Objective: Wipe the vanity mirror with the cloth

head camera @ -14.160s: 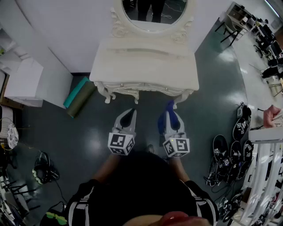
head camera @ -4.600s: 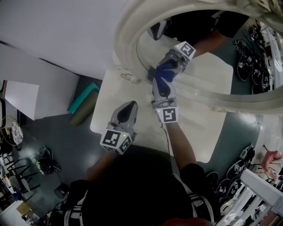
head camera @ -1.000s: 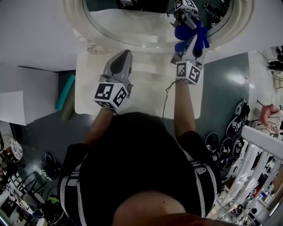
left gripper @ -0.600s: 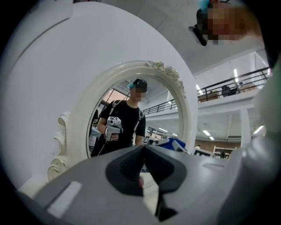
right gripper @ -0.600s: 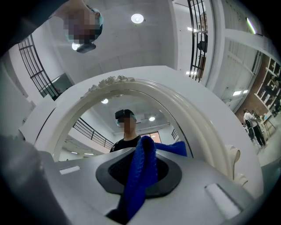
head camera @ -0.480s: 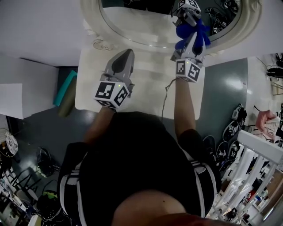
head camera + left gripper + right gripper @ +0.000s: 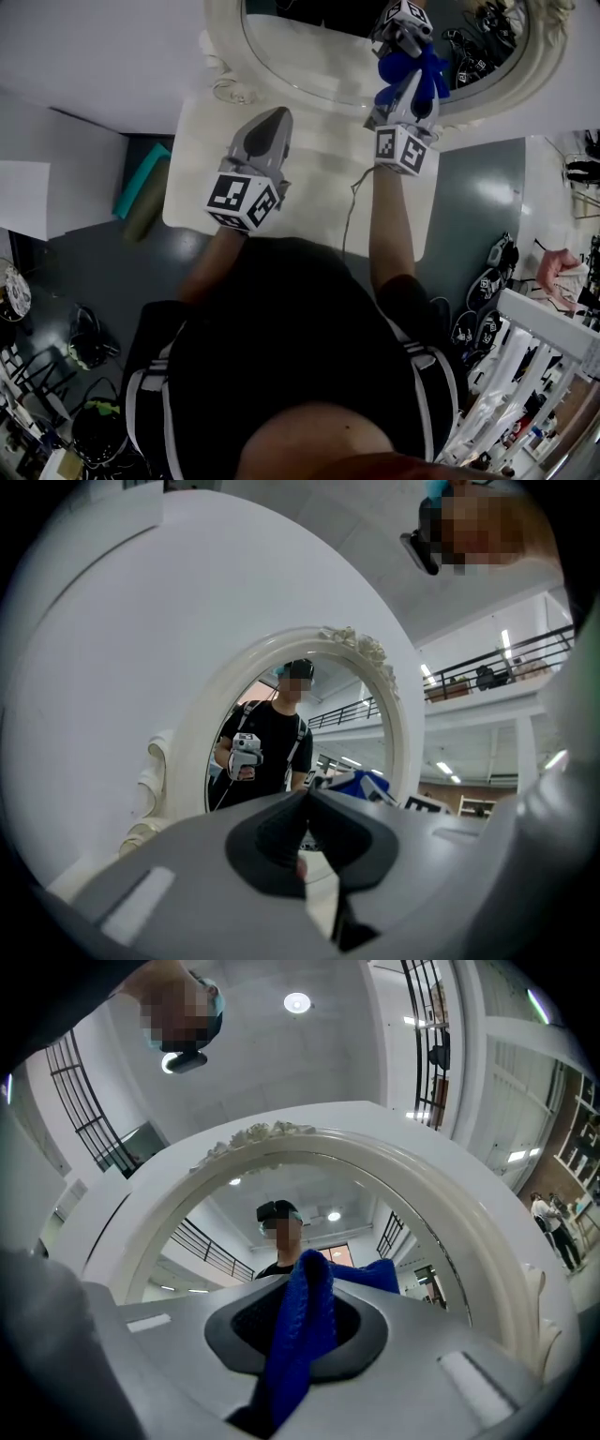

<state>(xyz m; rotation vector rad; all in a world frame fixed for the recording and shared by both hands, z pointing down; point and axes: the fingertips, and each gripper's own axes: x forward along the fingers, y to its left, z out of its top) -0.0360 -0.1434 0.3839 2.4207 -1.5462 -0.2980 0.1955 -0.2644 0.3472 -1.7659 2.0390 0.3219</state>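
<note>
The oval vanity mirror (image 7: 337, 47) in its ornate cream frame (image 7: 281, 86) stands at the back of the white vanity table (image 7: 309, 178). My right gripper (image 7: 405, 67) is shut on a blue cloth (image 7: 412, 70) and presses it against the lower right of the glass. In the right gripper view the blue cloth (image 7: 300, 1335) hangs from between the jaws, with the mirror frame (image 7: 450, 1213) arching close ahead. My left gripper (image 7: 267, 127) hovers shut and holds nothing, over the tabletop left of centre. The left gripper view shows the mirror (image 7: 291, 752) farther off.
A teal and olive roll (image 7: 141, 187) lies on the dark floor left of the table. Black bags and gear (image 7: 487, 300) are strewn at the right beside a white railing (image 7: 544, 356). White boards (image 7: 37, 178) lean at the left wall.
Since 14.2 s ago I went from standing back from the table to wiping the glass. Over the last second the right gripper and cloth stay on the mirror's lower right as the view shifts.
</note>
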